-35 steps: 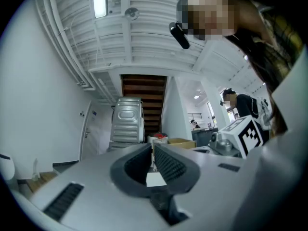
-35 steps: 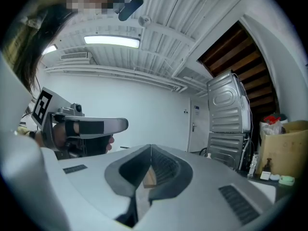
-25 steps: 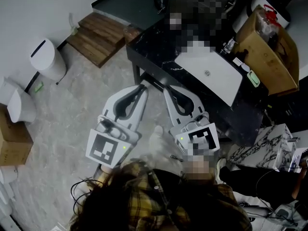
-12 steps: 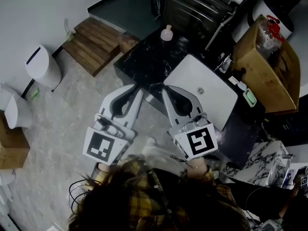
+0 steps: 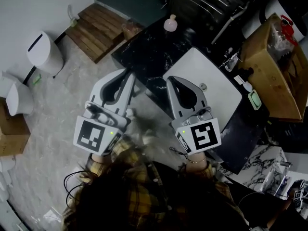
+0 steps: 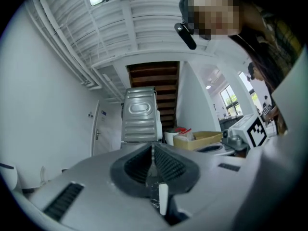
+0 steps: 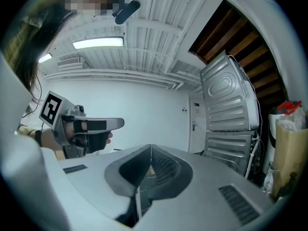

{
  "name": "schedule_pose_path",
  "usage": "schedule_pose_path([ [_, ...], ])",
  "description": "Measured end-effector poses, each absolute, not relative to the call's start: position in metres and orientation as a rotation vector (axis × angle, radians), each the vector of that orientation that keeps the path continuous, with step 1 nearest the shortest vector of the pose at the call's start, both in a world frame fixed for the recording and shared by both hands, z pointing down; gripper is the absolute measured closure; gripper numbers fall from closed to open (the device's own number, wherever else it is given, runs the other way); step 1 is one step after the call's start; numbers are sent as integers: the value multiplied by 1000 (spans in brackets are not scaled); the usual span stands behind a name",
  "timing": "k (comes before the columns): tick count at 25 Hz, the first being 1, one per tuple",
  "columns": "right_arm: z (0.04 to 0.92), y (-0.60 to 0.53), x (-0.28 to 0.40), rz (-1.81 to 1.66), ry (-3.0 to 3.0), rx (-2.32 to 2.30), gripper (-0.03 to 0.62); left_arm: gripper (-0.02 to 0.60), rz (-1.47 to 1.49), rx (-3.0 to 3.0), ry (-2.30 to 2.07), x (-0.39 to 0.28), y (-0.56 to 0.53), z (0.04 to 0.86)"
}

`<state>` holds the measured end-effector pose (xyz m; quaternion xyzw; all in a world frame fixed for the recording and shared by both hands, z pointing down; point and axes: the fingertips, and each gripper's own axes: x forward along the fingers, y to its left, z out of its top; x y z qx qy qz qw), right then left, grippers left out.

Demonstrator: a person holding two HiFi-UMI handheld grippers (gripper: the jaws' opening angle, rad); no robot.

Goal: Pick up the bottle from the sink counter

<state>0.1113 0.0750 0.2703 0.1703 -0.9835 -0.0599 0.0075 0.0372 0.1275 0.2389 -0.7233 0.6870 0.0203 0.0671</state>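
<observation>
Jaws of the left gripper [image 5: 126, 75] and right gripper [image 5: 171, 82] are pressed together, nothing held; the bottle [image 5: 170, 23] is seen upper centre, at the far edge of the counter [image 5: 144, 57], well apart; if approached unopened, it could be knocked over.

The person holds both tools out in front, side by side and a little apart, each pointing forward and roughly level. The left tool [image 5: 128, 74] has its jaws pressed together with nothing between them. The right tool [image 5: 170, 80] is the same, jaws closed and empty. The left cube [image 5: 91, 134] and the right cube [image 5: 202, 134] face upward at the back of each tool. The left hand [image 7: 94, 139] is wrapped round its tool's grip, fingers curled. The right wrist [image 5: 195, 161] shows just behind its cube, coming out of a yellow plaid sleeve [image 5: 207, 174].
</observation>
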Motion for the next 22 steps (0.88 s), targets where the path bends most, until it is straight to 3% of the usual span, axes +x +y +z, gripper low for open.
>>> schedule_pose_path([
  [12,274,17,99,-172,-3036,727,577,551,109,-2267,1887,15,64,230],
  [22,274,-60,11,-192,-2934,895,577,551,93,-2437,1745,-69,-35,236],
])
